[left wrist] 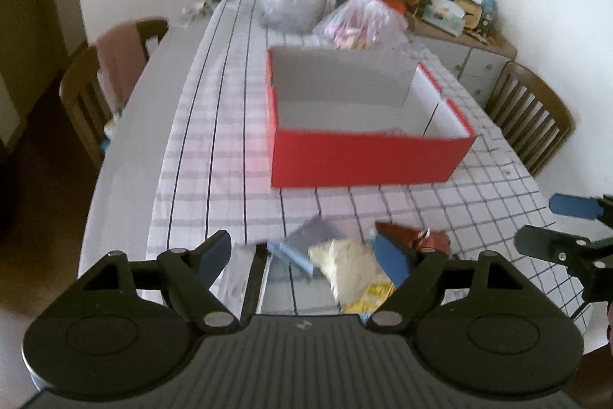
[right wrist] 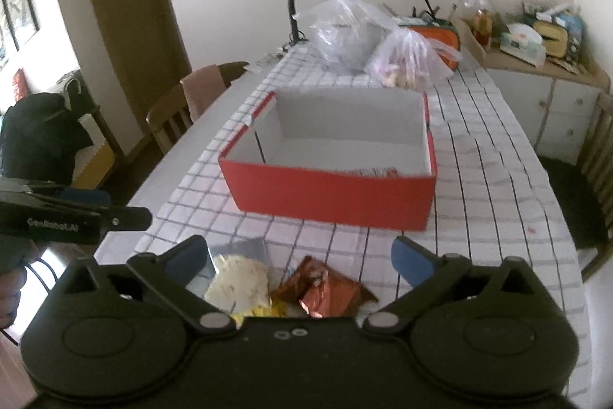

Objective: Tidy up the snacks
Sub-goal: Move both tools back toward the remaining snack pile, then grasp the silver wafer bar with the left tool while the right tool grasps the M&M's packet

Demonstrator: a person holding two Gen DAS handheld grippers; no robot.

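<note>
A: Hovering over the snack pile at the table's near edge, the left gripper (left wrist: 302, 252) has its jaws spread and nothing between them. What goes first?

B: Going left to right: the grey pouch (left wrist: 312, 232), the pale packet (left wrist: 346, 265), then the brown foil packet (right wrist: 325, 288). I'd take the pale one; it lies on top, so I judge it will lift cleanly.

A: And the right gripper (right wrist: 300, 257)?

B: Jaws wide too, holding nothing, straddling the same pile. It should go for the foil packet, pinching a flat edge, since crinkled foil may slip.

A: Destination?

B: The red box (right wrist: 329, 196), mid-table, just beyond the pile. It looks nearly empty, with only something small by its near wall. Lift clear of that wall, and lay packets flat.
</note>
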